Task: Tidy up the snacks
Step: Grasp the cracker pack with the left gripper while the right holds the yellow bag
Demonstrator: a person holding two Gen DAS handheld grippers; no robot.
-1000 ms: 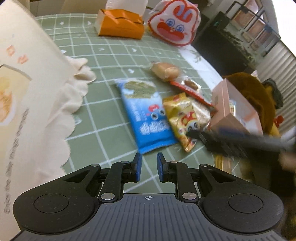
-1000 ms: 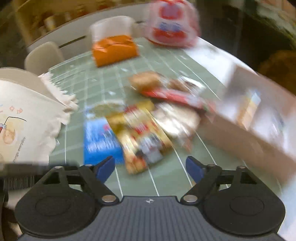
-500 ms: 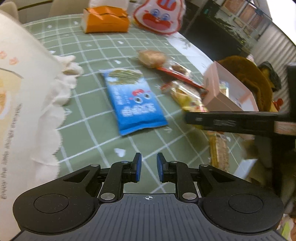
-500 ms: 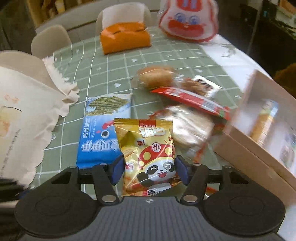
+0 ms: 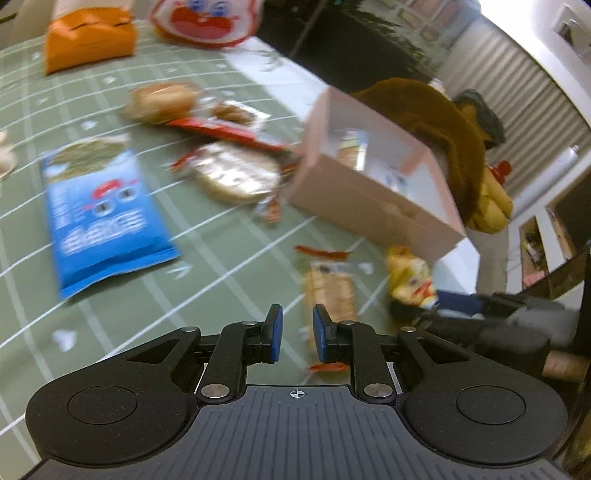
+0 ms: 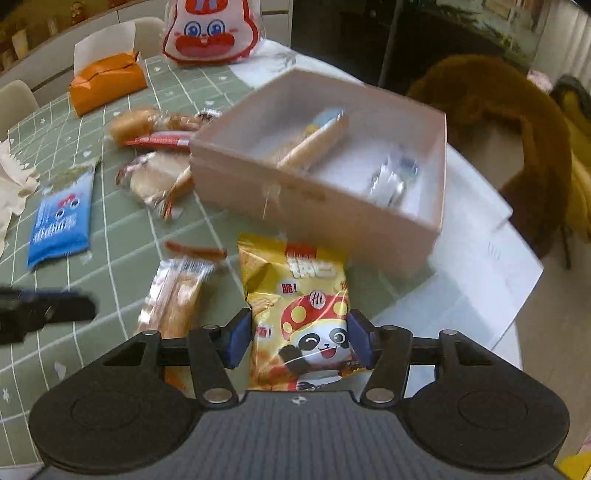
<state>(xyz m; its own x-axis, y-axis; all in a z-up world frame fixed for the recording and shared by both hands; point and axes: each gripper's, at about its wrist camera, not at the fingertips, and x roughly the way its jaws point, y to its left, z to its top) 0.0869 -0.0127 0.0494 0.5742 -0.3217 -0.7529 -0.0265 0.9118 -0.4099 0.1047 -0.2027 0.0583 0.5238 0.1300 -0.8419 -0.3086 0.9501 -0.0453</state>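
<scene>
My right gripper (image 6: 300, 341) is shut on a yellow panda snack bag (image 6: 301, 302) and holds it above the table, just short of the pink box (image 6: 325, 206); the bag also shows in the left wrist view (image 5: 410, 275). The box (image 5: 354, 201) holds a few packets. My left gripper (image 5: 297, 338) is nearly closed and empty, above a clear-wrapped biscuit pack (image 5: 330, 291). That pack (image 6: 177, 299) lies left of the held bag. A blue snack bag (image 5: 99, 218), a round wrapped cake (image 5: 236, 171), a red stick pack (image 5: 221, 131) and a bun (image 5: 160, 101) lie on the green checked tablecloth.
An orange tissue pack (image 6: 107, 83) and a rabbit-face bag (image 6: 212, 31) stand at the table's far side. A brown plush toy (image 5: 436, 122) sits behind the box on a chair. White paper (image 6: 461, 291) lies under the box at the table's right edge. A cream cloth bag (image 6: 11, 184) lies far left.
My right gripper closed on the yellow panda bag, lifted it and carried it right toward the pink box. My left gripper swung right, away from the cream bag, and stayed nearly closed.
</scene>
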